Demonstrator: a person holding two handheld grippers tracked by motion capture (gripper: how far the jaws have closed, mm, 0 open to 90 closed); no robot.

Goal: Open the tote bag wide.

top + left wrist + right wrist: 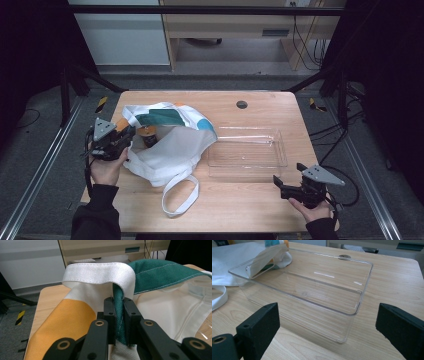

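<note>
The cloth bag (167,145) could slip out of the left gripper (119,315) — only a thin fold of the green rim is pinched there, so a quick pull could tug it free. The dark jar (148,136) inside the bag's mouth could also be tipped over if the cloth is lifted too fast. The clear tray (312,287) could be bumped by the right gripper (286,188), since it sits just beside it.

The bag is spread on the left half of the counter (250,210), with its loop handle lying toward the near edge. The left fingers (110,315) are closed tight on the bag's rim, with the white strap folded over just above them. The right fingers (259,327) are held wide apart and nothing is gripped; the tray is seen between them, a little ahead, not touched.
</note>
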